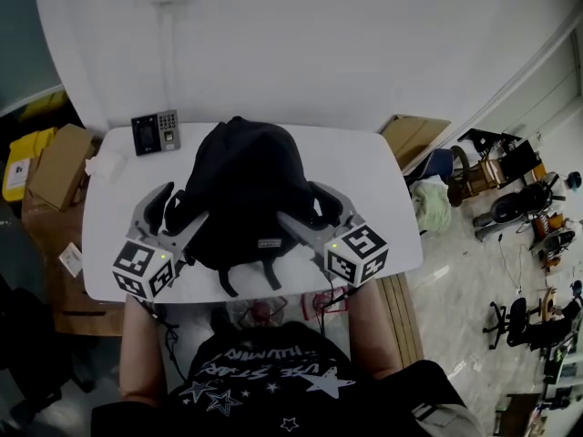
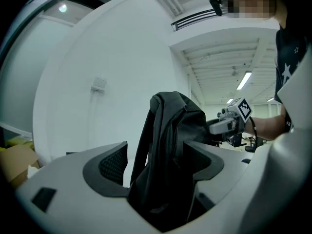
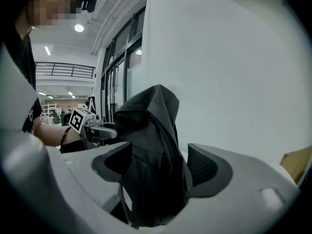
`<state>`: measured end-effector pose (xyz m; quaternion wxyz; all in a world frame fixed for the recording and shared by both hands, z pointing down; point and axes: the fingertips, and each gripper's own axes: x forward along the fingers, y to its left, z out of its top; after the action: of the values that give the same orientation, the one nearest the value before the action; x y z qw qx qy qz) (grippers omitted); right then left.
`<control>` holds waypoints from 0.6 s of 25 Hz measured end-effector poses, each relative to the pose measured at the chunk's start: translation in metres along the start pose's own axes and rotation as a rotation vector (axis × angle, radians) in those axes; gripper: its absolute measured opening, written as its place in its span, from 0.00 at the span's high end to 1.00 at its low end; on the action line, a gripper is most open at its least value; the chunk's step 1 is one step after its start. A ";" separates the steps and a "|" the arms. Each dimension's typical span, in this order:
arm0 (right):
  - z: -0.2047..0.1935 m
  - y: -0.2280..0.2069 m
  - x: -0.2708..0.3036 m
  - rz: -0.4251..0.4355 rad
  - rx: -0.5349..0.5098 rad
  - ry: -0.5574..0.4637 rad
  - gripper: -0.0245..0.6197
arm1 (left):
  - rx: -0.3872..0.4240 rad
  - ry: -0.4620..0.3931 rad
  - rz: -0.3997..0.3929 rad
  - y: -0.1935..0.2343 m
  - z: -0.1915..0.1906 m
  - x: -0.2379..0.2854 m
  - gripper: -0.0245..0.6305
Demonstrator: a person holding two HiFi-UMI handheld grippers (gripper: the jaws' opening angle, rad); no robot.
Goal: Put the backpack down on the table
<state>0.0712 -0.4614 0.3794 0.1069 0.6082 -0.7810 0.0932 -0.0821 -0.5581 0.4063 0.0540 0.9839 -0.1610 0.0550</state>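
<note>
White tabletop (image 1: 387,185) fills our view, a keypad (image 1: 155,132) at its far left corner. Our left gripper (image 1: 187,203) stands wide, loose fabric between its jaws. We see the backpack (image 1: 246,176) resting mid-tabletop. Our right gripper (image 1: 298,200) stands equally wide around its right side.

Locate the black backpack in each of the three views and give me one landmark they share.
Head view: the backpack sits centre on the white table, between the left gripper and the right gripper.
Left gripper view: centre, the backpack rises between that gripper's open jaws.
Right gripper view: centre, the backpack stands between that gripper's open jaws.
Shared landmark: the white wall behind the backpack.
</note>
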 end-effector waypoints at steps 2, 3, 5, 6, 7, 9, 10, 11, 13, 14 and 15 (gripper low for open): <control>0.003 0.000 -0.007 0.015 -0.002 -0.021 0.41 | -0.003 0.011 0.016 -0.003 -0.003 -0.006 0.45; 0.004 0.000 -0.010 0.019 -0.002 -0.033 0.41 | -0.007 0.015 0.022 -0.006 -0.005 -0.009 0.45; 0.004 -0.001 -0.012 0.019 -0.001 -0.054 0.41 | -0.011 0.023 0.032 -0.011 -0.010 -0.014 0.45; 0.004 -0.001 -0.012 0.021 0.000 -0.060 0.41 | -0.011 0.028 0.039 -0.013 -0.012 -0.017 0.45; 0.003 -0.001 -0.012 0.025 0.001 -0.064 0.41 | -0.010 0.032 0.047 -0.016 -0.015 -0.019 0.45; 0.001 0.000 -0.015 0.039 0.001 -0.070 0.42 | -0.013 0.042 0.060 -0.022 -0.018 -0.023 0.45; 0.000 0.000 -0.017 0.047 0.001 -0.073 0.42 | -0.017 0.050 0.066 -0.025 -0.020 -0.025 0.45; -0.001 0.000 -0.021 0.056 0.001 -0.077 0.42 | -0.021 0.059 0.072 -0.028 -0.022 -0.028 0.45; -0.004 -0.001 -0.028 0.077 0.005 -0.081 0.42 | -0.018 0.077 0.093 -0.034 -0.026 -0.031 0.45; -0.007 -0.003 -0.031 0.089 0.008 -0.081 0.42 | -0.014 0.085 0.103 -0.037 -0.027 -0.033 0.45; -0.010 -0.004 -0.034 0.102 0.013 -0.080 0.42 | -0.008 0.092 0.111 -0.042 -0.028 -0.034 0.45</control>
<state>0.0834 -0.4279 0.3791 0.0667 0.5716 -0.8140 0.0789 -0.1029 -0.5049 0.4263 0.0622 0.9697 -0.2130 0.1025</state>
